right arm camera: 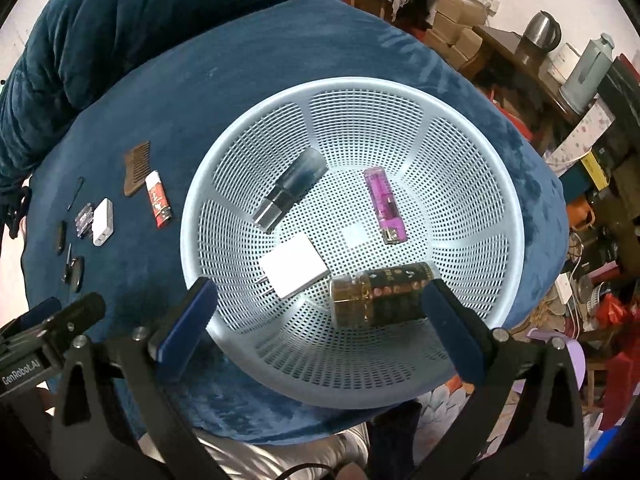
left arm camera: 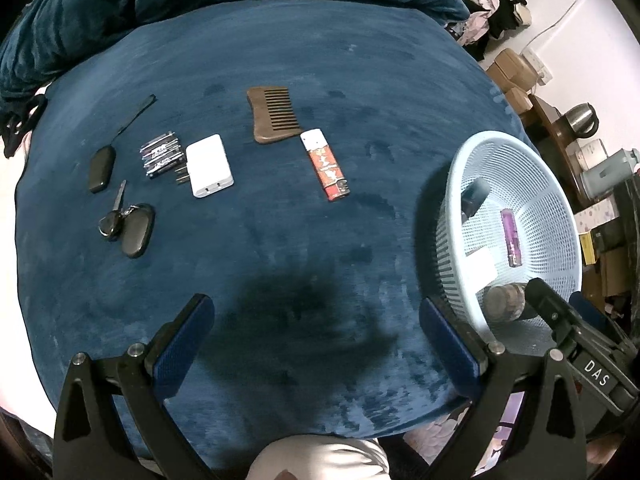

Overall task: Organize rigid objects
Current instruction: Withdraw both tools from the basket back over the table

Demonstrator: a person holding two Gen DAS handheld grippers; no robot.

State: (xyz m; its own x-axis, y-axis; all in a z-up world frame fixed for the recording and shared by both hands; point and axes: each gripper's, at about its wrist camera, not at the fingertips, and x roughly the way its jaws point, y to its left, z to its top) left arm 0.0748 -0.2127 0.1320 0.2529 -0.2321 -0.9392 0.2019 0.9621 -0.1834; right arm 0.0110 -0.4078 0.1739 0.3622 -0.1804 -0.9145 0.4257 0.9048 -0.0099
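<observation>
Fingers of left gripper (left arm camera: 316, 344) and right gripper (right arm camera: 320, 320) spread wide, holding nothing. Red lighter (left arm camera: 326, 165) on blue blanket (left arm camera: 280, 60), near basket (left arm camera: 454, 184). Grab across middle, lift straight, drop inside.

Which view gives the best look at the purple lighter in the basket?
The right wrist view: it looks down into the light blue basket, so the purple lighter shows whole on the mesh floor. The left wrist view catches the lighter smaller, from the side, over the basket's rim.
</observation>
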